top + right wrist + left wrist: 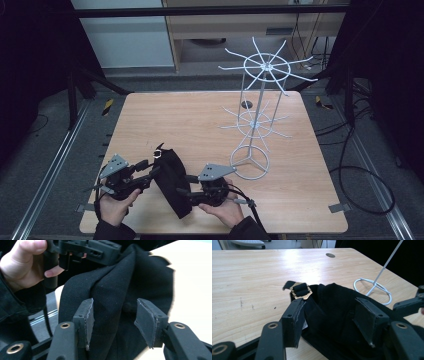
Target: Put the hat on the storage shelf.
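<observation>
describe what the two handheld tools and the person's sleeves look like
Both tools are black, angular frames. The left tool and right tool each carry a grey three-cornered plate on top. Each has two flat black jaws with rectangular pads on arms with brass-coloured rivets. A black cable trails from the right tool. The sleeves are dark.

The high view is dim, with dark surroundings around an evenly lit wooden table (210, 125). In the left gripper view, bright glare washes the far tabletop. In the right gripper view, the black fabric's (150, 272) right edge blurs.
</observation>
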The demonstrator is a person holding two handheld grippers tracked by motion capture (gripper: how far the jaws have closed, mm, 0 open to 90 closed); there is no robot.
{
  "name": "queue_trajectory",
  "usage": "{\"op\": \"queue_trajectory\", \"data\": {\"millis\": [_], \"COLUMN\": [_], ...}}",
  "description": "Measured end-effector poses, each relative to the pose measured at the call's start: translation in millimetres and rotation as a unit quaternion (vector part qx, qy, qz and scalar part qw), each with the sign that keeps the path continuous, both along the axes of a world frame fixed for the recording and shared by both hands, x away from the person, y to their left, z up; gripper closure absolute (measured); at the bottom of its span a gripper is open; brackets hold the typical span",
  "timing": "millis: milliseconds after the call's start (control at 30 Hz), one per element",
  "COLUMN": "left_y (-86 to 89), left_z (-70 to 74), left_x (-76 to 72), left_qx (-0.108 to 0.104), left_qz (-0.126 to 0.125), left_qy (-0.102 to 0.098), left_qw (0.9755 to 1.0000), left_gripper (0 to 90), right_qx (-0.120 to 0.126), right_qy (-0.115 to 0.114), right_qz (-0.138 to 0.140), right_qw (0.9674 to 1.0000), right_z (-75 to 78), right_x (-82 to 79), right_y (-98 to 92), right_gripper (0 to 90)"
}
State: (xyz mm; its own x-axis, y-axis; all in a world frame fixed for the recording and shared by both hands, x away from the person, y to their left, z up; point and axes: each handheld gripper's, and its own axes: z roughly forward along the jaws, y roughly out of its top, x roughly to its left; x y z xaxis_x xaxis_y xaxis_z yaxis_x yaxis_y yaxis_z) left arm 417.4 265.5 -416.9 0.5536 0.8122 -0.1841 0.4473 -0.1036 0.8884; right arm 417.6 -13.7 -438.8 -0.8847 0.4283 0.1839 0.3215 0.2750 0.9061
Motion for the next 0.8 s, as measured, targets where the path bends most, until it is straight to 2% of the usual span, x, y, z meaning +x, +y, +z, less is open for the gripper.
{"op": "queue_trajectory", "data": {"millis": [133, 233, 300, 433, 500, 700, 733, 767, 800], "left_y": [-0.1, -0.8, -0.7, -0.4, -0.2, 6.8, 9.3, 11.9, 14.6], "left_z": [-1.1, -2.2, -2.3, -1.8, -1.5, 4.5, 5.9, 6.8, 6.9], "left_x": [0.2, 0.4, 0.8, 1.0, 1.2, 1.8, 1.9, 2.1, 2.6], "left_qx": [0.001, 0.003, 0.004, 0.003, 0.004, 0.001, 0.000, 0.000, -0.001], "left_qz": [-0.004, -0.005, -0.007, -0.006, -0.004, 0.011, 0.015, 0.019, 0.024], "left_qy": [0.002, 0.003, 0.003, 0.001, -0.001, -0.008, -0.009, -0.010, -0.010], "left_qw": [1.0000, 1.0000, 1.0000, 1.0000, 1.0000, 0.9999, 0.9998, 0.9998, 0.9997], "left_gripper": [41.4, 41.4, 41.4, 41.2, 40.9, 39.5, 39.4, 39.3, 39.3], "right_qx": [-0.001, 0.001, 0.002, -0.010, -0.013, -0.021, -0.023, -0.022, -0.017], "right_qy": [0.012, 0.019, 0.027, 0.034, 0.032, 0.002, -0.002, -0.008, -0.012], "right_qz": [0.014, 0.020, 0.025, 0.022, 0.024, 0.009, 0.006, 0.000, -0.010], "right_qw": [0.9998, 0.9996, 0.9993, 0.9991, 0.9991, 0.9997, 0.9997, 0.9997, 0.9997], "right_z": [-5.2, -8.4, -9.4, -10.0, -9.1, -6.6, -6.8, -7.0, -7.0], "right_x": [1.0, 2.2, 2.9, 4.1, 3.8, 2.1, 2.7, 3.4, 4.2], "right_y": [10.3, 14.5, 16.4, 18.1, 18.3, 29.9, 33.1, 35.9, 38.5], "right_gripper": [50.6, 57.9, 65.7, 88.1, 89.7, 88.4, 85.7, 78.3, 74.5]}}
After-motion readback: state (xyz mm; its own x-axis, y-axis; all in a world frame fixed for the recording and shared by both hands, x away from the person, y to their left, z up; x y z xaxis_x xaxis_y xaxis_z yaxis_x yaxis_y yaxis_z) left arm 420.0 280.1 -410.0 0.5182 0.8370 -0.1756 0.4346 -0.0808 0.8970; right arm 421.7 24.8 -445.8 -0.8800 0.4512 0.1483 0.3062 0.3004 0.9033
